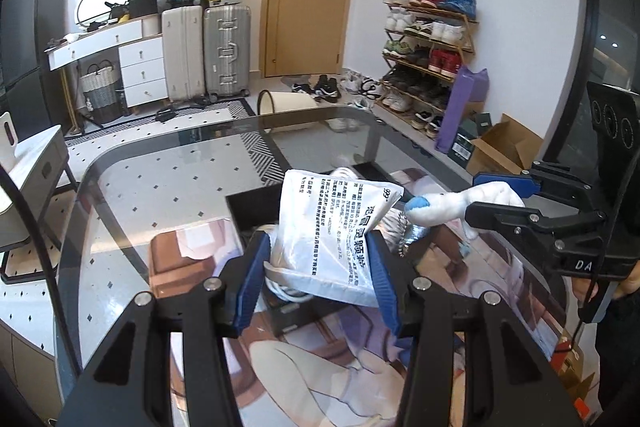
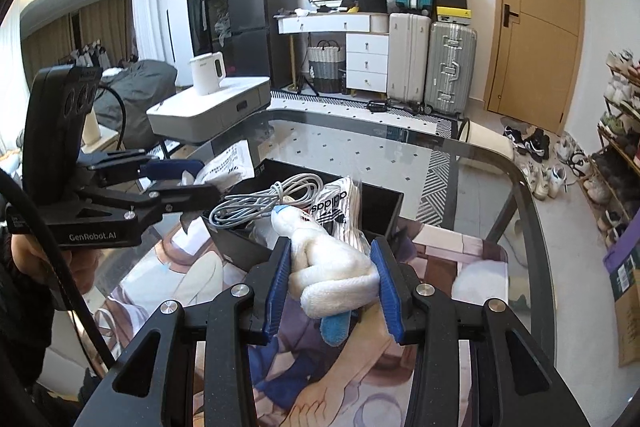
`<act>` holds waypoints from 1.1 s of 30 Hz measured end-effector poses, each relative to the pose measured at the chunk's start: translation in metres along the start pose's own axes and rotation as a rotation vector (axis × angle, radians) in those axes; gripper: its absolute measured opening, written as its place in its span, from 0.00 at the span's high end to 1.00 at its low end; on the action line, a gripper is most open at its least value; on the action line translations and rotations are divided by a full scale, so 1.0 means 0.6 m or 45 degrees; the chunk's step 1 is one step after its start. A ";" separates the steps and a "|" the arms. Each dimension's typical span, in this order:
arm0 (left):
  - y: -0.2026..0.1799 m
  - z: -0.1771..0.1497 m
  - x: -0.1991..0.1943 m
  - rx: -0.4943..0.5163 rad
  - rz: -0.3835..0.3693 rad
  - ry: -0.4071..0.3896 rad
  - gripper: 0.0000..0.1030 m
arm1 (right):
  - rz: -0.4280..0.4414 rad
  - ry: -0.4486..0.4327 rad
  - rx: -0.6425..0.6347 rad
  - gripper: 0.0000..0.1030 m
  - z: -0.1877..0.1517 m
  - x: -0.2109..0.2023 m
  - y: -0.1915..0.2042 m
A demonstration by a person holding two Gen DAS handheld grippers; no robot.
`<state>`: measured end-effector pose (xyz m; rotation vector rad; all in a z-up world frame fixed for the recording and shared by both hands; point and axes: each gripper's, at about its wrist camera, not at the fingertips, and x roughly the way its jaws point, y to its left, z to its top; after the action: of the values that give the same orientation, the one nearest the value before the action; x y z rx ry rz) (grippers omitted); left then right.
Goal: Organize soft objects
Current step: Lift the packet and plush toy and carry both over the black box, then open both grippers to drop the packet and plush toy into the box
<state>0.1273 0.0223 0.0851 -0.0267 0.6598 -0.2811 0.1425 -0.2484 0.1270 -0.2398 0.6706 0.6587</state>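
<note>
Left gripper point(image 1: 316, 267) has its jaws clamped on a white printed pouch point(image 1: 340, 227), pinched by the lower end, with the top of it leaning out ahead of the pads. Right gripper point(image 2: 332, 283) is squeezed tight on a white plush toy point(image 2: 328, 263) — its blue tip hangs down below the jaws and its head pokes out in front. Just beyond both sets of jaws sits the black box point(image 2: 384, 207) with a grey cable coil point(image 2: 264, 199) and an adidas packet point(image 2: 340, 207) inside. The risks as I see them: the pouch is slick and held low, so it could slide out or flop sideways; the plush could snag the cable on a lowering move — and the two grippers are close enough to clash.
</note>
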 end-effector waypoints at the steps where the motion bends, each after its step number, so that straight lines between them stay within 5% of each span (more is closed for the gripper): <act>1: 0.002 0.000 0.003 -0.005 0.003 0.003 0.53 | 0.001 0.010 -0.011 0.61 0.003 0.007 0.002; 33: 0.028 0.013 0.128 -0.045 -0.050 0.146 0.52 | 0.094 0.192 -0.166 0.60 0.038 0.173 0.002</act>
<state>0.1941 0.0175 0.0431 -0.0580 0.7790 -0.3102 0.2145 -0.1877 0.0778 -0.3896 0.7845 0.7617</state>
